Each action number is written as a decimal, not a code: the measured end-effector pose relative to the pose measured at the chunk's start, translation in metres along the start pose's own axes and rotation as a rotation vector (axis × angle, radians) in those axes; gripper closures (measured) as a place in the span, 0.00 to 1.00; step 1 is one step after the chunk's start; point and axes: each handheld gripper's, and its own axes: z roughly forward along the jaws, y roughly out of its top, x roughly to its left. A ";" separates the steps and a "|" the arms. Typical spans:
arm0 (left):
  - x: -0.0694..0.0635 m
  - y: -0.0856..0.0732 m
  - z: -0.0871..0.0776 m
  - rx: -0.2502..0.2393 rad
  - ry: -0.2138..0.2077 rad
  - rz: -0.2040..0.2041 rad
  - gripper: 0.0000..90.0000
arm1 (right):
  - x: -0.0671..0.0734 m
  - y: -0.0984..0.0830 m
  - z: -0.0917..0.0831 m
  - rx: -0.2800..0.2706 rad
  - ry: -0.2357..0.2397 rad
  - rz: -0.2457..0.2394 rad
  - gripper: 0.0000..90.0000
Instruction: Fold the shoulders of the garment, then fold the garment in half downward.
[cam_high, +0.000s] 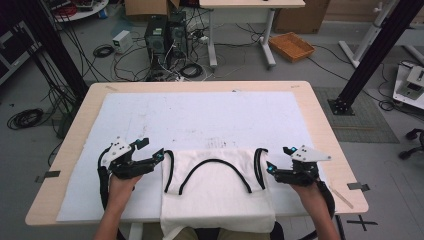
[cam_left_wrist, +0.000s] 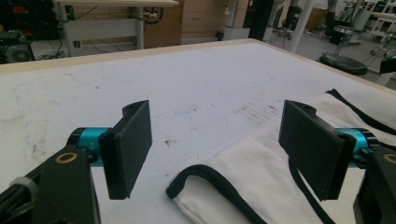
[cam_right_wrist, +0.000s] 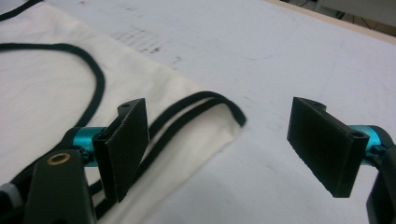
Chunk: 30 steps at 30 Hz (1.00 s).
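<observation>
Left gripper (cam_high: 156, 150): jaws wide, holding nothing.
Right gripper (cam_high: 273, 159): jaws wide, holding nothing.
Top (cam_high: 215, 190): white, black-trimmed, flat on counter (cam_high: 320, 125).

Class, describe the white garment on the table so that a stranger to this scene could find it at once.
Start at the wooden table under its white mat. At the near edge, between the two grippers, lies a white garment draping over the edge. Black trim along its neckline and armholes sets it apart from the plain mat.
</observation>
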 end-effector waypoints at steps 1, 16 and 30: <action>0.000 -0.001 -0.001 0.002 -0.006 0.009 0.29 | -0.004 -0.002 -0.001 0.004 -0.007 0.008 0.23; -0.001 -0.010 -0.006 -0.001 -0.006 0.021 0.29 | -0.026 -0.021 -0.011 0.001 -0.042 0.062 0.23; -0.001 -0.010 -0.006 0.008 -0.007 0.025 0.29 | -0.024 -0.018 -0.009 -0.011 -0.043 0.062 0.23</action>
